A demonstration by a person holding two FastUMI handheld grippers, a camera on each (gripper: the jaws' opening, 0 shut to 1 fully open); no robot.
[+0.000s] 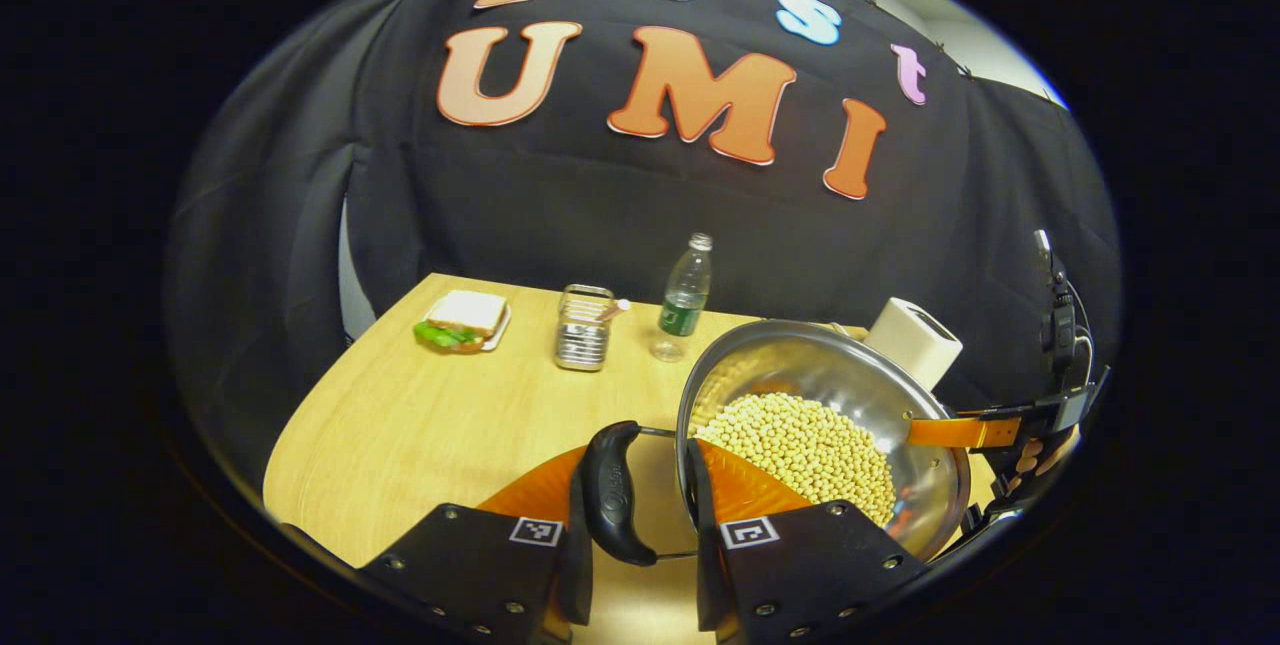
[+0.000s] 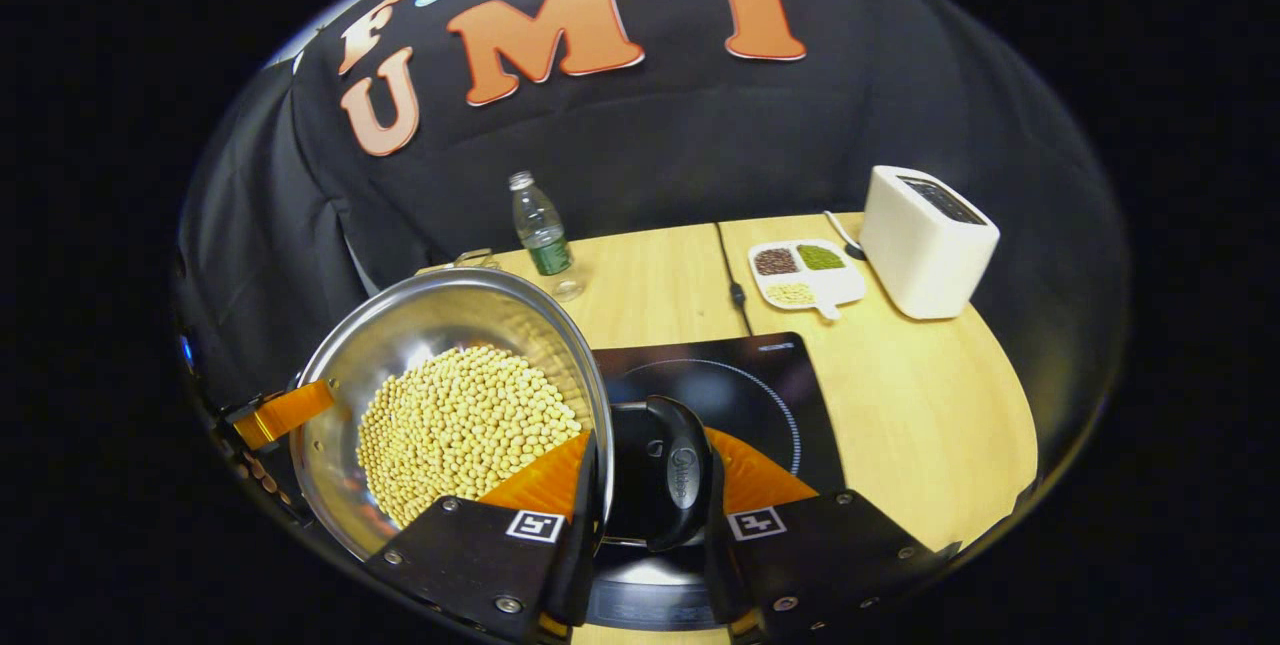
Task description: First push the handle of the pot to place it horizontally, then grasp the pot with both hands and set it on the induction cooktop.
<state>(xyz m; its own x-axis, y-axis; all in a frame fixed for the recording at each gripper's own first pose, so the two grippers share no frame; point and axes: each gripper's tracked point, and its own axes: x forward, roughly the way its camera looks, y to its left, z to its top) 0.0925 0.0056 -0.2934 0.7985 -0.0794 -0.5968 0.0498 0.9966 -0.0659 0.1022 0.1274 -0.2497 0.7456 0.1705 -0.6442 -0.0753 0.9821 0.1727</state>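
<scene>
A steel pot full of pale soybeans hangs between both grippers. My left gripper is shut on one black side handle, its right finger against the pot's wall. At the pot's far side an orange finger of the other gripper shows. In the right gripper view the pot sits at the left with its other black handle over the black induction cooktop. My right gripper is shut on that handle. The left gripper's orange finger shows at the pot's far rim.
On the wooden table stand a water bottle, a white toaster, a divided dish of beans and a black cable. A metal basket and a sandwich on a plate stand at the far left.
</scene>
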